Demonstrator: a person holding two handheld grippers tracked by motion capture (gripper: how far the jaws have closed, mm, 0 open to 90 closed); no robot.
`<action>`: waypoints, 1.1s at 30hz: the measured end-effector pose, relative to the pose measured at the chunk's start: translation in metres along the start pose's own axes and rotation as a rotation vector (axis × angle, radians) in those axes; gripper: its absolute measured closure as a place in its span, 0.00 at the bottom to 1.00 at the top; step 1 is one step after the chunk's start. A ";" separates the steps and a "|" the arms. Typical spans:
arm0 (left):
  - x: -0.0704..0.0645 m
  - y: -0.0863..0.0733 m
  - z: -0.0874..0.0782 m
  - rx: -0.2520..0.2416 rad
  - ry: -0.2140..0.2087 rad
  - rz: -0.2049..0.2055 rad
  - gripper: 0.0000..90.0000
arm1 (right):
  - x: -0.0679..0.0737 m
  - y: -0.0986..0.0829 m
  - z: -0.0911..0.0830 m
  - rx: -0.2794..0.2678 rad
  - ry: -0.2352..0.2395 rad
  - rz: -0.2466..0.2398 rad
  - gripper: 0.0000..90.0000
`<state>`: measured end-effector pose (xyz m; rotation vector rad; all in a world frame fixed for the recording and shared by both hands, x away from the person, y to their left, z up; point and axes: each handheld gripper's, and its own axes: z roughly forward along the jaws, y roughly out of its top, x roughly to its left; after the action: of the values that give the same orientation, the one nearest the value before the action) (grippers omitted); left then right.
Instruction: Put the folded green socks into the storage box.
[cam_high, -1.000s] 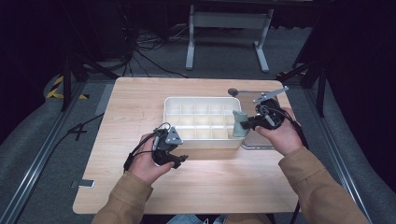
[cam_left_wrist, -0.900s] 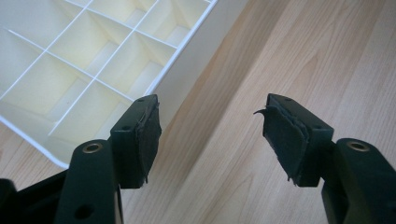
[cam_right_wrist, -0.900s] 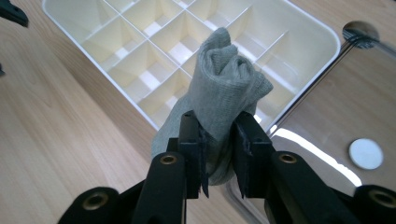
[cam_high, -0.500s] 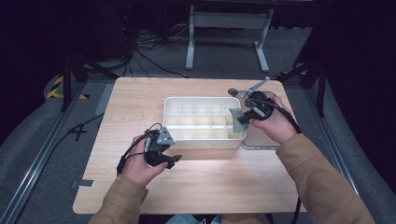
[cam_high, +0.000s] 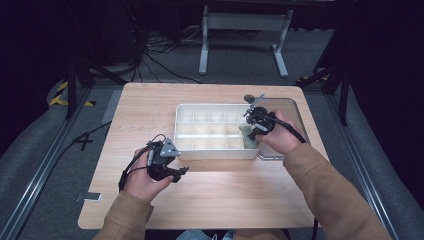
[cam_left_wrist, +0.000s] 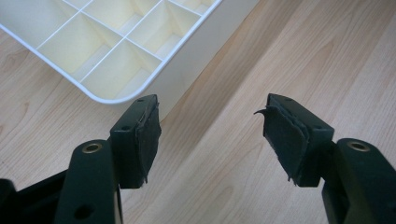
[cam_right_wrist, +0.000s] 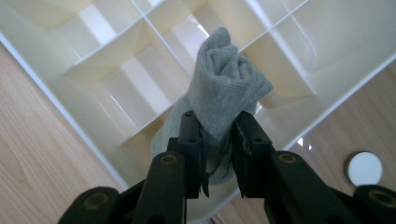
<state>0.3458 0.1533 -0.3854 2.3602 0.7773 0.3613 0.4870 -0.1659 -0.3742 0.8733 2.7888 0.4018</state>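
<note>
**Rolled cloth pinched over the divided tray**

Nearest the person, the left gripper (cam_high: 167, 162) sits just off the near-left corner of the white divided tray (cam_high: 186, 136), its jaws spread wide over bare wooden table (cam_high: 215, 195). At the tray's near-right end, the right gripper (cam_right_wrist: 218, 154) pinches a rolled grey cloth (cam_right_wrist: 223, 84) above its compartments. Beyond the tray's right edge lies a small white disc (cam_right_wrist: 364, 168).

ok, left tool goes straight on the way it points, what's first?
Likely bare table: the open left tool points just past the white divided tray's near corner. Depth is unclear, so it may clip that wall.
</note>
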 end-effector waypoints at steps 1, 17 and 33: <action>0.000 0.000 0.000 0.001 0.000 0.001 0.41 | 0.000 0.000 0.003 0.012 -0.002 0.000 0.83; -0.003 0.005 0.005 0.008 -0.012 0.020 0.41 | 0.003 -0.006 0.028 0.107 0.060 0.044 0.84; -0.003 0.006 0.010 0.027 -0.024 0.034 0.40 | -0.006 -0.005 -0.003 0.019 0.157 0.120 0.54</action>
<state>0.3502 0.1426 -0.3892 2.4008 0.7365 0.3380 0.4878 -0.1740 -0.3721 1.0603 2.8951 0.4831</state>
